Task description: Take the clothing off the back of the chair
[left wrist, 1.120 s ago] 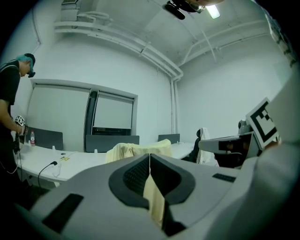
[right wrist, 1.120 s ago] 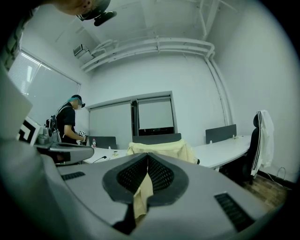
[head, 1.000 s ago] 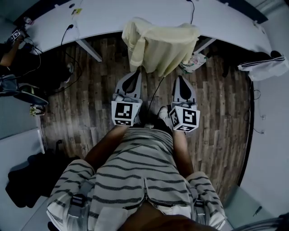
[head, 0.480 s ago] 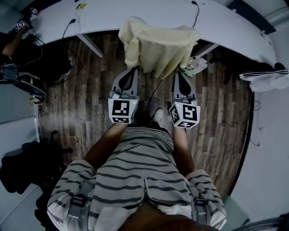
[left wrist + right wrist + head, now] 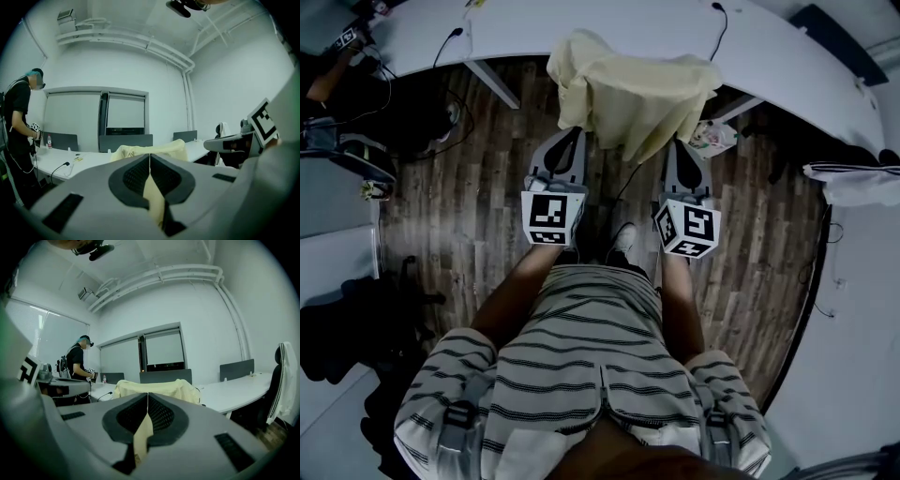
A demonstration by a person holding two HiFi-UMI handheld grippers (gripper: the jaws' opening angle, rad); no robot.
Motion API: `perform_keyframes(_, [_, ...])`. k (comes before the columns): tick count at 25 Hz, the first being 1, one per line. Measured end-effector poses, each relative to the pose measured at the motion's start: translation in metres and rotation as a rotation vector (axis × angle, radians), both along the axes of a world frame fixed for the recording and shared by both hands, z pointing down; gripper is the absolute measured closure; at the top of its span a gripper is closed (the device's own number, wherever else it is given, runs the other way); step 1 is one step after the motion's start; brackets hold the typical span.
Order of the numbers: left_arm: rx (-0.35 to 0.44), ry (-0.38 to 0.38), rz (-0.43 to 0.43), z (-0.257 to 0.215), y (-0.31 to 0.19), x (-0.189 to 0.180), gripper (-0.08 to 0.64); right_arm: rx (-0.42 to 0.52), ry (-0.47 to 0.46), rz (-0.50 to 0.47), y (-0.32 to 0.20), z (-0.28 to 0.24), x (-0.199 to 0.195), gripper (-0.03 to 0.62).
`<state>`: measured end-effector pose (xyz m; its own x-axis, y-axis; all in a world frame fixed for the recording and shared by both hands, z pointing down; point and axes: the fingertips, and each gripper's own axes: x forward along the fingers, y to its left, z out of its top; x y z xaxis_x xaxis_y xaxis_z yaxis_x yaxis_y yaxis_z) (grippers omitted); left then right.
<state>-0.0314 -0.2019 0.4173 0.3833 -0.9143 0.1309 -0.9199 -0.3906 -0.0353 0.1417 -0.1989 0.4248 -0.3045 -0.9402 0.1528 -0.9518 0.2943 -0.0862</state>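
A pale yellow garment (image 5: 633,89) hangs over a chair back pushed up against the white desk (image 5: 581,28). The chair itself is hidden under it. My left gripper (image 5: 573,135) is shut and empty, its tip at the garment's lower left edge in the head view. To the right, my right gripper (image 5: 679,146) is likewise shut and empty, its tip just below the garment's lower right edge. In the left gripper view the garment (image 5: 154,149) shows above the closed left gripper (image 5: 149,157). The right gripper view has the garment (image 5: 161,386) just beyond the closed right gripper (image 5: 148,394).
A dark jacket with white stripes (image 5: 853,173) hangs on a chair at the right. A person (image 5: 18,122) stands at the desk's far left end. Cables (image 5: 450,42) lie on the desk. Dark bags (image 5: 337,337) sit on the wooden floor at the left.
Both grippers have moved forward towards the hanging garment, the right one farther. Their jaws stay shut.
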Motion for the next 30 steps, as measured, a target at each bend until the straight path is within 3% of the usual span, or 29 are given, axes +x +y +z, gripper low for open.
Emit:
perform_keyframes(13, [-0.037, 0.012, -0.051, 0.013, -0.035, 0.0, 0.532, -0.02, -0.027, 0.004, -0.037, 0.01, 0.013, 0.568])
perform_keyframes(16, [-0.035, 0.013, -0.062, 0.012, -0.043, -0.001, 0.532, -0.031, -0.033, 0.004, -0.043, 0.012, 0.016, 0.509])
perform_keyframes(20, [-0.049, 0.02, -0.071, 0.017, -0.055, -0.003, 0.455, -0.042, -0.031, 0.004, -0.051, 0.018, 0.018, 0.477])
perform_keyframes(30, [-0.064, -0.004, -0.091, 0.025, -0.082, -0.009, 0.4, -0.071, -0.006, 0.011, -0.078, 0.03, 0.03, 0.405])
